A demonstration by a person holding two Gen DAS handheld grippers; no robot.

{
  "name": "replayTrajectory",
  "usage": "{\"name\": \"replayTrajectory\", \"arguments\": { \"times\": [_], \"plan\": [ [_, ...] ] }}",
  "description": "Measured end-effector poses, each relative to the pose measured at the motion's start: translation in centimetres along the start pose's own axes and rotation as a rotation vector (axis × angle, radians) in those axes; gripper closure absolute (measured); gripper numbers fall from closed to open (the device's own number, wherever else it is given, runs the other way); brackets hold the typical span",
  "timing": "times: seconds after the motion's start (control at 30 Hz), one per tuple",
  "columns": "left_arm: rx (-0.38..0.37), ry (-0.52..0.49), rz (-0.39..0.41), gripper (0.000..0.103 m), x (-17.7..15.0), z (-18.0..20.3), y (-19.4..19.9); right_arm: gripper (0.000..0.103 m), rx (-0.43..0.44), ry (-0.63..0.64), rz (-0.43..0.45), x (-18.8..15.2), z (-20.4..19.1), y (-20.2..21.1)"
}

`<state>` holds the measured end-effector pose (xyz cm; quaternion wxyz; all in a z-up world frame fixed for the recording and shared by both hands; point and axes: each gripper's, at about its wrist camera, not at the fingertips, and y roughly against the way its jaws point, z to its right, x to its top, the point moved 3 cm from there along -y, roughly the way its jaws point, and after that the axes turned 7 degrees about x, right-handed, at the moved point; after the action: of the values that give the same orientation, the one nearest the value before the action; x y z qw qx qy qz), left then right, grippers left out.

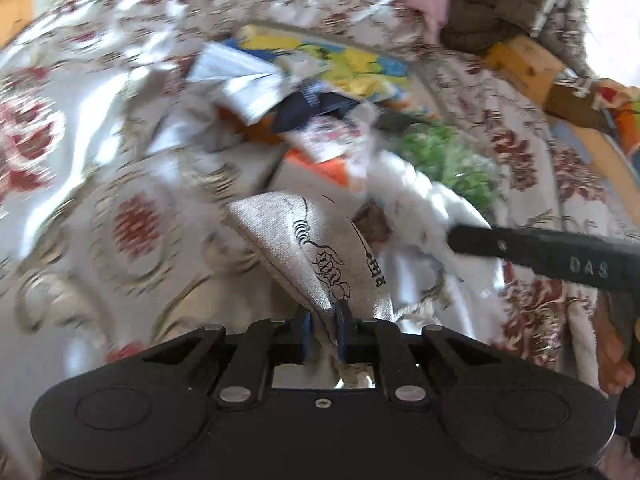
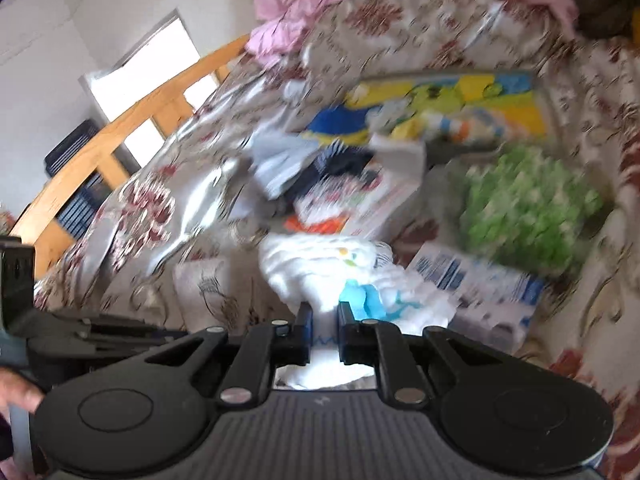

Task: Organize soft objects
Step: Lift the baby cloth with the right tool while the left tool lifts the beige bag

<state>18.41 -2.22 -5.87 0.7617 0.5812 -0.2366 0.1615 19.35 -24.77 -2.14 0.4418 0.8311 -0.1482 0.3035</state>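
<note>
- Soft cloths piled mid-bed on the flowered bedspread (image 1: 132, 236); step in hand looks like lifting two pieces out of the heap at once.
- Left wrist view: left gripper (image 1: 326, 320) clamped on a corner of the grey printed cloth (image 1: 304, 248), which rises straight from the jaws, with the heap just beyond. Right gripper's finger (image 1: 532, 252) pokes in from the right, tip against the white cloth (image 1: 420, 204).
- Right wrist view: right gripper (image 2: 324, 320) pinched on the white cloth (image 2: 320, 264) with a blue tag; green fluffy cloth (image 2: 528, 208) and yellow-blue towel (image 2: 460, 100) lie farther back. Blurry.
- Next move, my guess: raise both clear of the pile, keep the pinch tight, then carry each piece to a sorted spot.
</note>
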Motion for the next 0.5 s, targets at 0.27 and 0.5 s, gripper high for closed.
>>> {"name": "replayTrajectory", "arguments": {
  "times": [0.27,0.5],
  "plan": [
    [0.12,0.138,-0.056,0.08,0.1,-3.2,-0.9,0.08,0.013,-0.006,-0.049,-0.5,0.0,-1.8],
    [0.164,0.046,0.002,0.053,0.3,-1.6,-1.1,0.041,-0.005,-0.019,-0.062,-0.2,0.5,-2.3]
  ]
}}
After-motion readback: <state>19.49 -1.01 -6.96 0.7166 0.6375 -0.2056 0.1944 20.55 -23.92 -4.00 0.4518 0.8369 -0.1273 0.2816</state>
